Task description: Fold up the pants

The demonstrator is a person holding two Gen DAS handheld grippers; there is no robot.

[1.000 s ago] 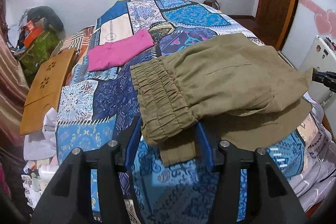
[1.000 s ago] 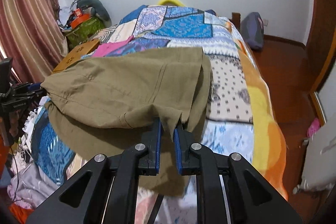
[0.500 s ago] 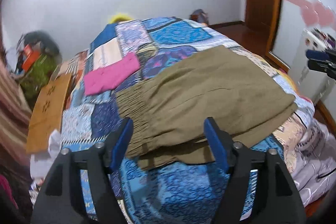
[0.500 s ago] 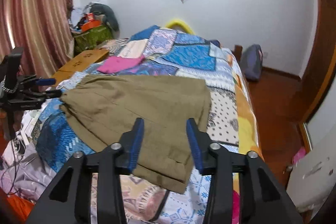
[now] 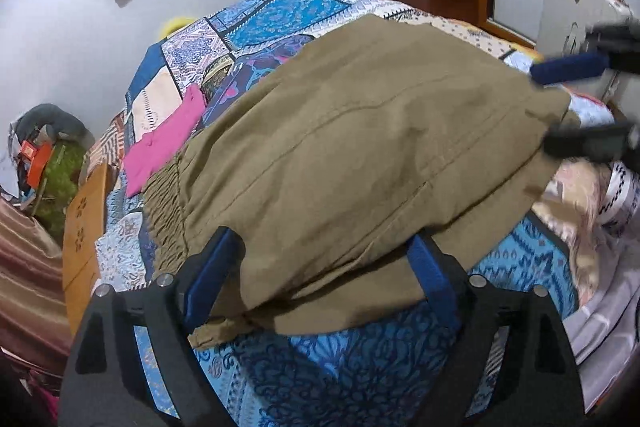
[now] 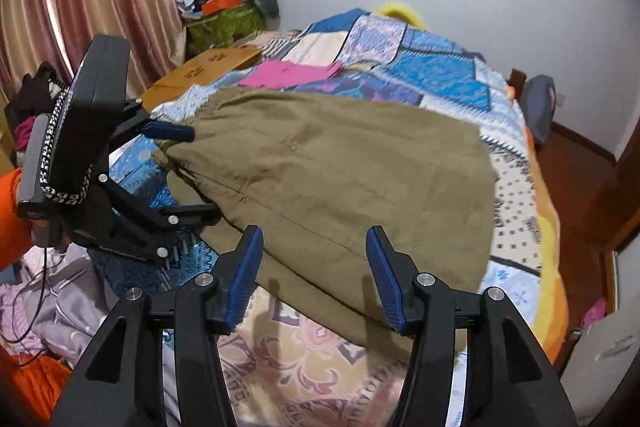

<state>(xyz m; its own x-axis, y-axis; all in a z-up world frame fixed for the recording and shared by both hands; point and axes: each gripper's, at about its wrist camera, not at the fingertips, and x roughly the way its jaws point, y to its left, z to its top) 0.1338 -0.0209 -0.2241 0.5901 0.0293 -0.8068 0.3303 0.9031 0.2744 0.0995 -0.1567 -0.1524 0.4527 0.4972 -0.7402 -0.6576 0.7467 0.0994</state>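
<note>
While the olive pants (image 5: 360,155) are lying folded on the patchwork bed (image 5: 288,15), the left tongs (image 5: 320,275) and the right tongs (image 6: 316,267) are being spread wider; the cloth is lying between and beyond their fingers, pinched by neither.

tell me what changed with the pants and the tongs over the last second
Both tongs let go: the left tongs released the waistband end, the right tongs the leg end, and both are opening, nothing gripped. The olive pants now lie folded on the bed. The pink garment stayed put.
</note>
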